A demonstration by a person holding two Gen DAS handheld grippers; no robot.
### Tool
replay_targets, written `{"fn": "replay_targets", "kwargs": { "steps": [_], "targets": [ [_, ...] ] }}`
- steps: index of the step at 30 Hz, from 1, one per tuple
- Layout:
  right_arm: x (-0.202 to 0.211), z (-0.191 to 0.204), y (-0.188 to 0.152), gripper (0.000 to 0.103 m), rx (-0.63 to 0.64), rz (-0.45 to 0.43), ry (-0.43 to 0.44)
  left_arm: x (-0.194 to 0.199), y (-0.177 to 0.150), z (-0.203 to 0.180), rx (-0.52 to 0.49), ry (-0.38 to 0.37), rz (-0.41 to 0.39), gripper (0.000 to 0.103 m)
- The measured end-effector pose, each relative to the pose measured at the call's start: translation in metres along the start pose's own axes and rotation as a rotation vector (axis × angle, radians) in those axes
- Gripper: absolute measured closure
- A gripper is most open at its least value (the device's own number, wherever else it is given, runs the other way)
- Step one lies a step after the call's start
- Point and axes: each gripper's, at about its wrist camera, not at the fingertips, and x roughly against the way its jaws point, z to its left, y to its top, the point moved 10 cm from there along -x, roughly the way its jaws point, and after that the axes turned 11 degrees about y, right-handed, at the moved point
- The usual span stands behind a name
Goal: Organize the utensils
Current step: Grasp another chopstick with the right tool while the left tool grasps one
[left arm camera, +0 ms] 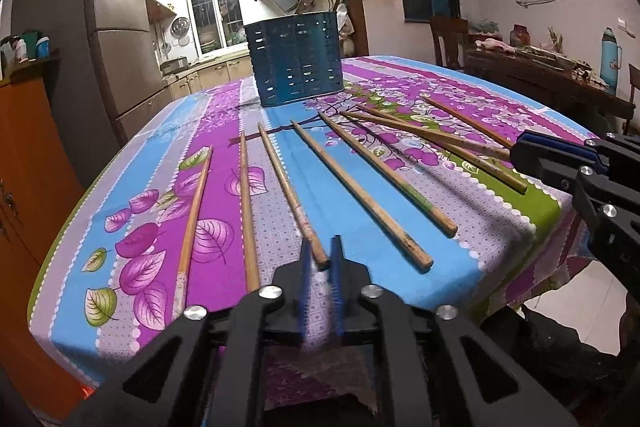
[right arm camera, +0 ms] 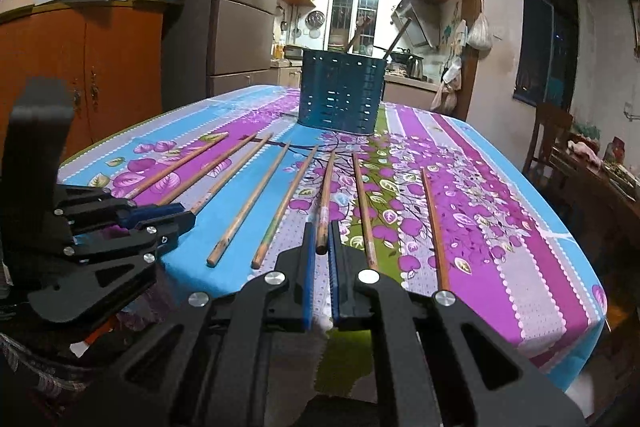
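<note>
The left tool sits low at the near edge of the table, its blue pads clenched on the near end of one chopstick, the third from the left in the row. In the right wrist view this same tool shows side-on at the left, with that stick running out from its tips toward the far side.

The right tool is also at the near edge, further right, clenched on the butt of another chopstick, which has a reddish, worn patch near the gripped end. From the left wrist view it appears at the right margin, its tips at the ends of two sticks that cross each other.

Between and beside the two tools, the other chopsticks lie flat on the flowered cloth in purple, blue and green, fanned so that their thin tips converge toward the far middle. Two lie left of the left tool's stick, two between the tools, and two right of the right tool's stick, the last one set a little apart.

Beyond the tips, well apart from both tools, a dark blue perforated utensil holder stands upright on the table. A couple of long handles lean out of its top.
</note>
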Motion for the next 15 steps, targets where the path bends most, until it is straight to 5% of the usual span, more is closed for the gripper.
{"fn": "replay_targets", "kwargs": {
  "steps": [5, 15],
  "targets": [
    [0.003, -0.001, 0.002, 0.098, 0.004, -0.016, 0.007, -0.001, 0.001, 0.004, 0.032, 0.011, 0.005, 0.095],
    [0.013, -0.001, 0.012, 0.098, 0.025, -0.062, 0.004, 0.027, 0.029, 0.022, 0.053, 0.077, -0.127, 0.096]
  ]
}}
